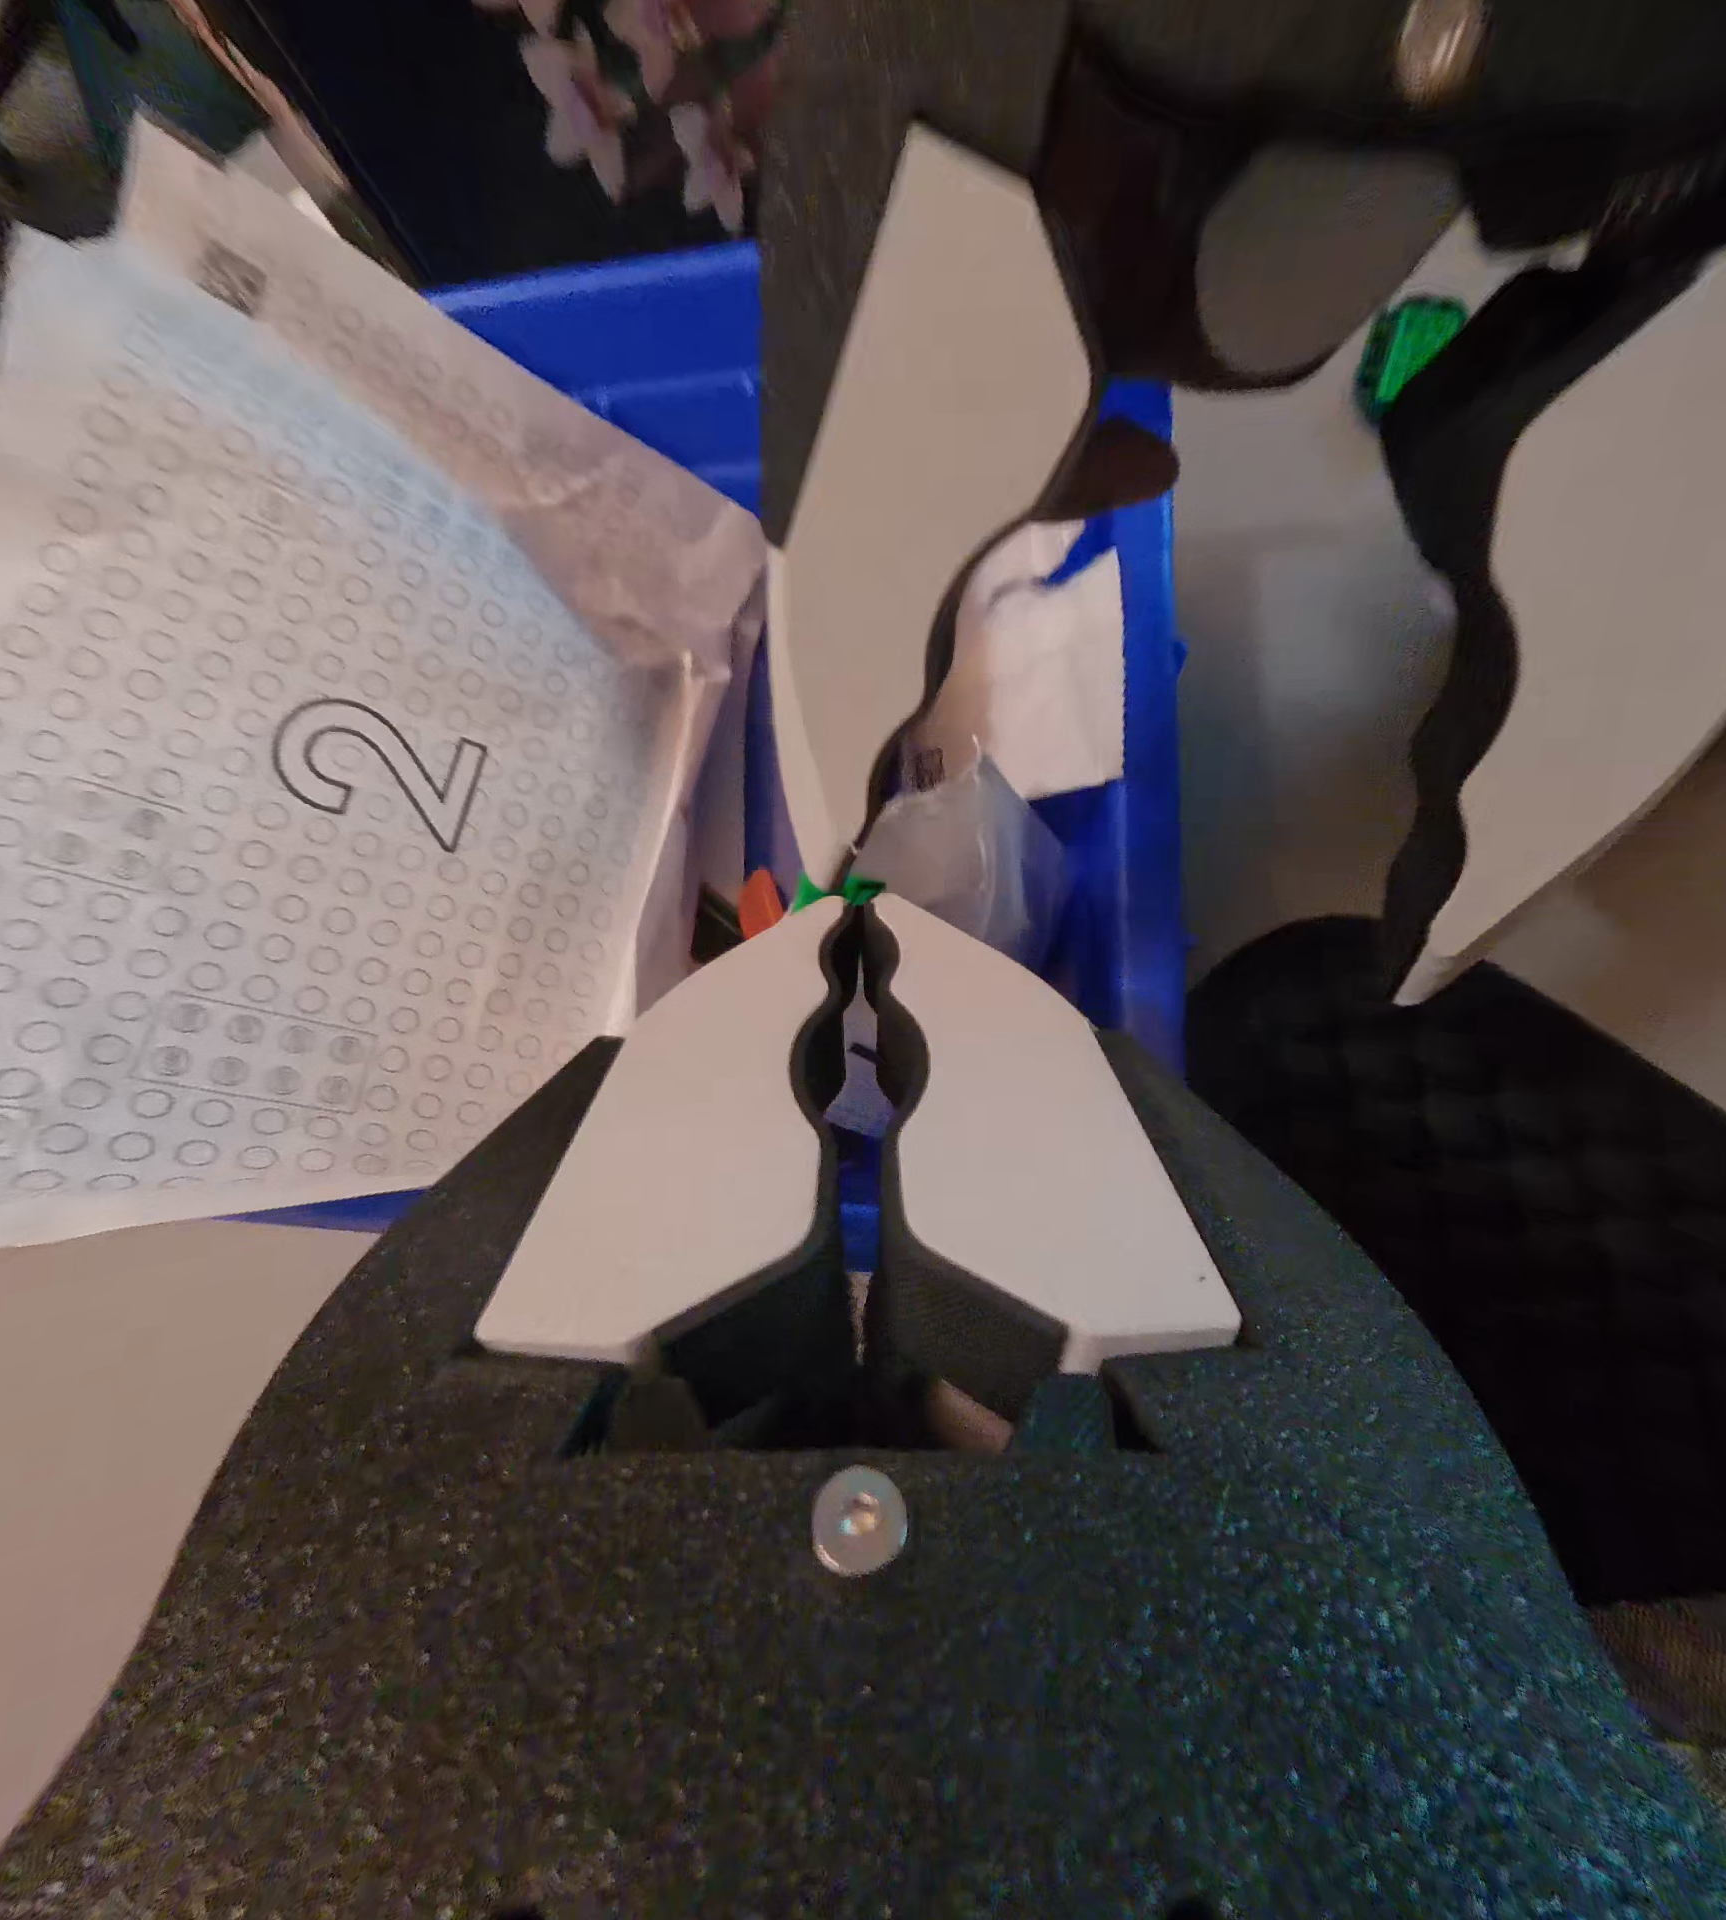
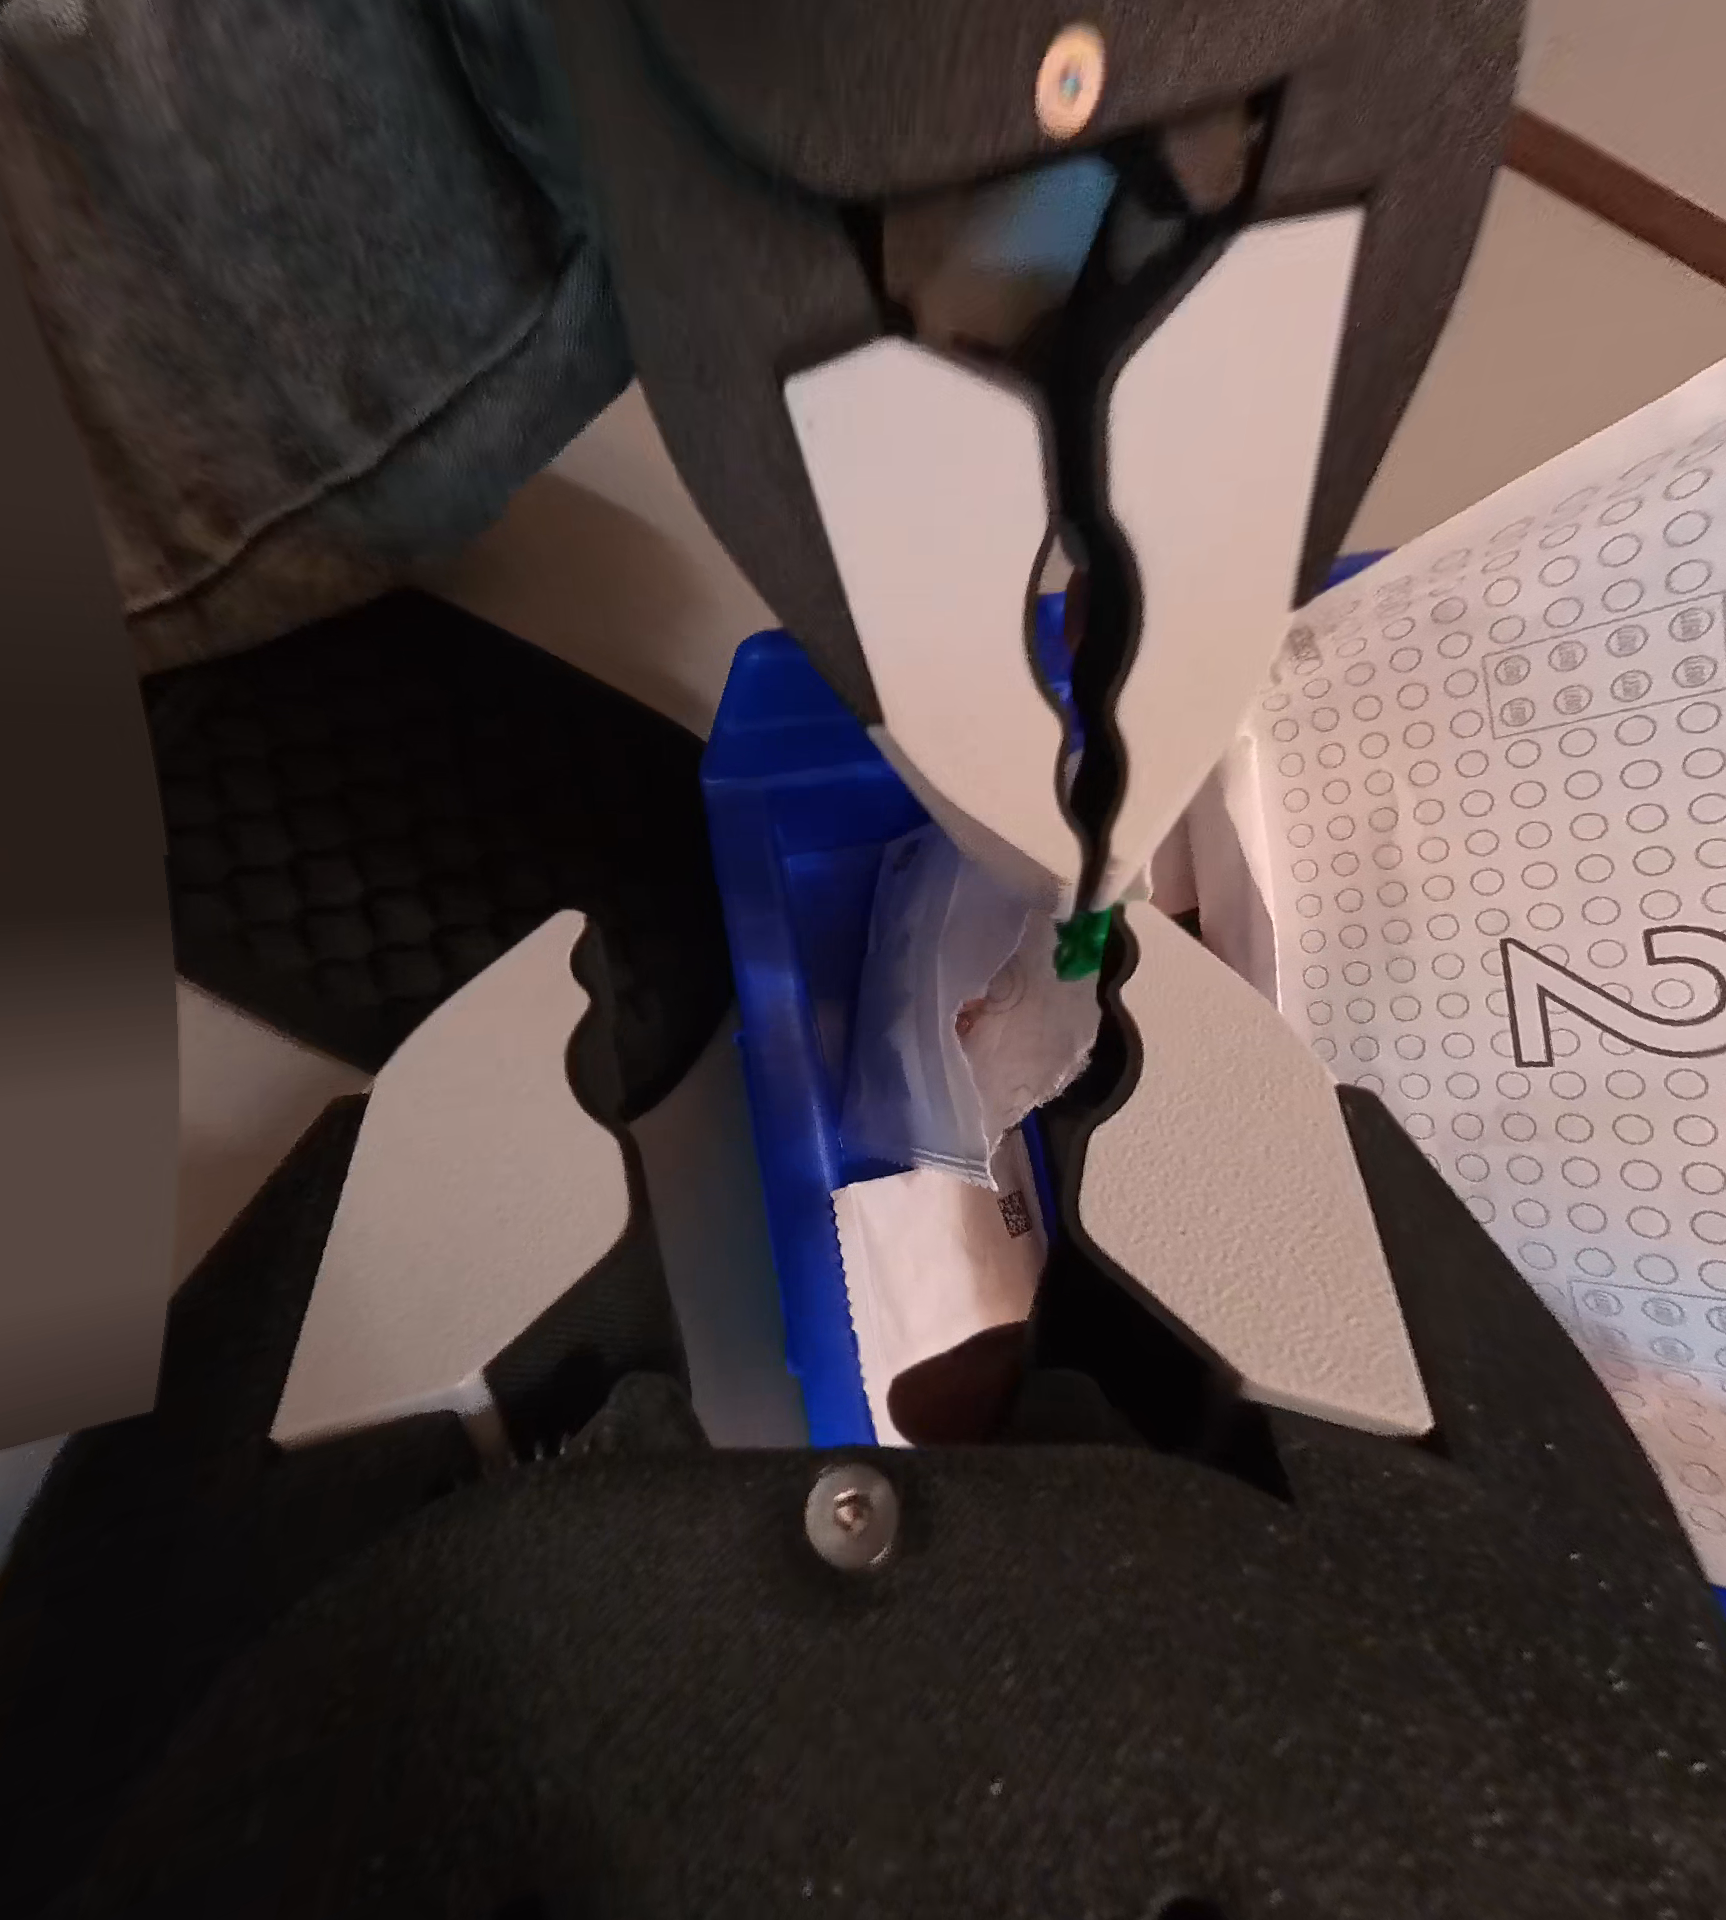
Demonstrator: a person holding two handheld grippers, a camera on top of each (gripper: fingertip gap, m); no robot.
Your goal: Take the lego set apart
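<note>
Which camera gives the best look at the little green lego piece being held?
The right wrist view: the green lego piece shows clear of the left gripper pinching it, over the blue bin. In the left wrist view only slivers of it peek past the fingertips, so its shape is hard to tell.

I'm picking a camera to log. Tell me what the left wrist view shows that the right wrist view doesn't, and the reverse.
Left wrist only: blurred pink flowers at the top, an orange bit in the bin, a second green piece behind the right gripper.

Right wrist only: a denim sleeve, a brown strip at the upper right.

Both: blue bin, paper bag, black mat, and the left gripper shut on a green piece, with the right gripper open.
</note>
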